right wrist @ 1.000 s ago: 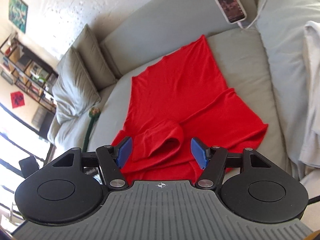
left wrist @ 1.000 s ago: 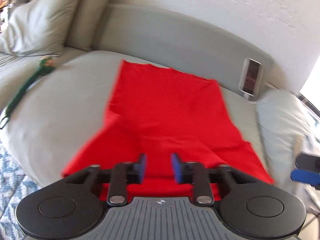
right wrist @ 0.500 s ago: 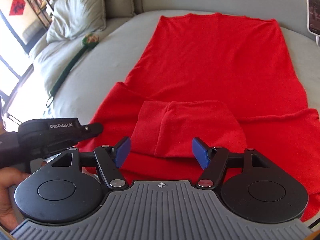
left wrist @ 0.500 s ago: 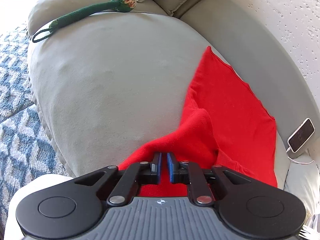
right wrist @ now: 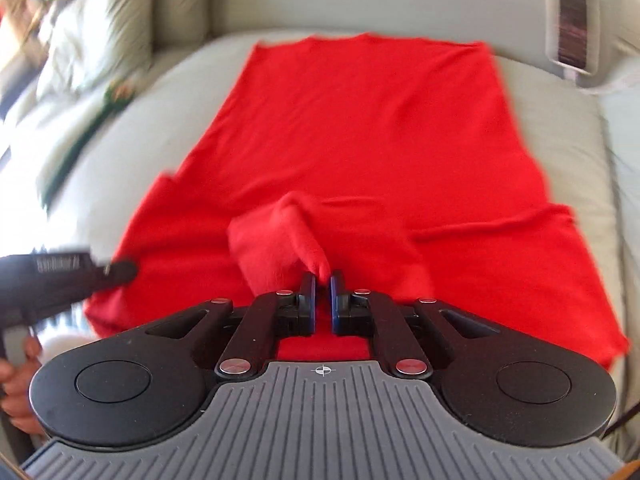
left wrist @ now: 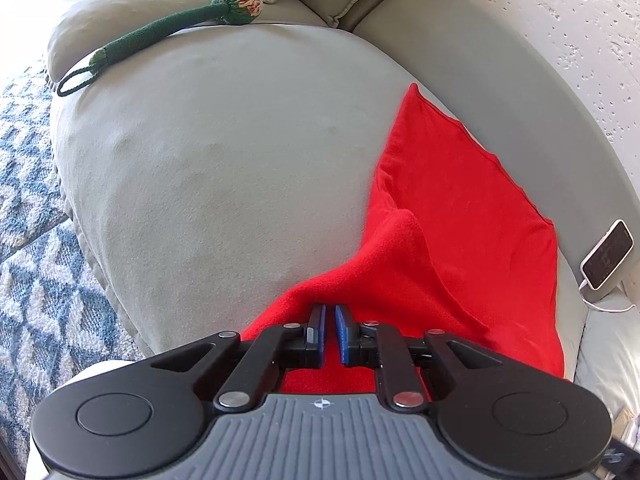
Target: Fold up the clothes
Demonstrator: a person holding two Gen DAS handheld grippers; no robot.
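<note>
Both hand-held grippers are clamping the near end of a red knitted garment (right wrist: pixel 368 128) that is lying spread along a pale grey sofa cushion (left wrist: pixel 224 168). The left gripper (left wrist: pixel 328 316) is pinching a raised fold at the garment's near left edge, its blue pads nearly together with cloth between them. The right gripper (right wrist: pixel 322 284) is closing on a bunched hump of the same red fabric near the garment's middle, its jaws almost shut on the cloth.

The folding appears to be at an early stage: most of the garment is still lying flat and single-layered toward the sofa back, and only the near end is gathered and creased. The main folds, judging from this, are yet to be made.

Beyond the garment's far right corner, a white-cased smartphone (left wrist: pixel 608 254) is leaning against the grey sofa backrest (left wrist: pixel 500 80), with a white cable trailing from it. Well to the garment's left, a green fabric-wrapped stick with a floral ball head (left wrist: pixel 176 26) is resting where the seat cushions meet. Loose grey pillows (right wrist: pixel 96 28) are piling up farther left, and a blue-and-white patterned rug (left wrist: pixel 36 200) is covering the floor below the cushion's front edge. A white textured wall (left wrist: pixel 560 12) is rising behind the sofa.
</note>
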